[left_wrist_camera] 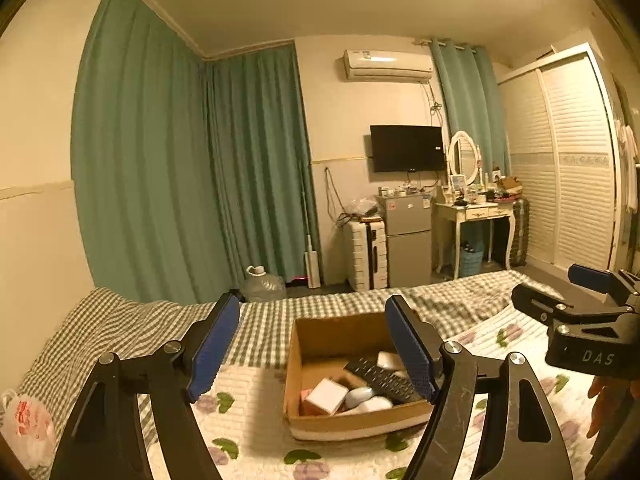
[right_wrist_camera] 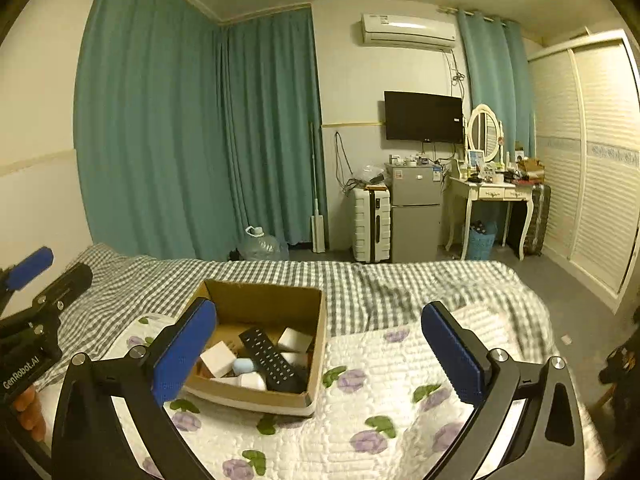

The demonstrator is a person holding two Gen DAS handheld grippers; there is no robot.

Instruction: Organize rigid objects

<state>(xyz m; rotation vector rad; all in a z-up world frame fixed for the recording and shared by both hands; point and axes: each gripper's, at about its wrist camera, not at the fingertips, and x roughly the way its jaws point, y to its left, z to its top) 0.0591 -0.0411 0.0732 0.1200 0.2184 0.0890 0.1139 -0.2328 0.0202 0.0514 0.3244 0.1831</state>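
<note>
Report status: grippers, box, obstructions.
Left gripper open, empty. Right gripper open, empty. Cardboard box on bed, remote inside. Nothing blocking.

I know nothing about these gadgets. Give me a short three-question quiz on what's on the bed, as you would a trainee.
1. True or false: the black remote control lies inside the open brown cardboard box.
2. Which bedding does the box rest on: (A) the white quilt with purple flowers, (B) the grey-and-white checked sheet?
3. Fill in: the left gripper and right gripper both have their jaws ____.

Key: 1 true; 2 A; 3 open, holding nothing.
</note>
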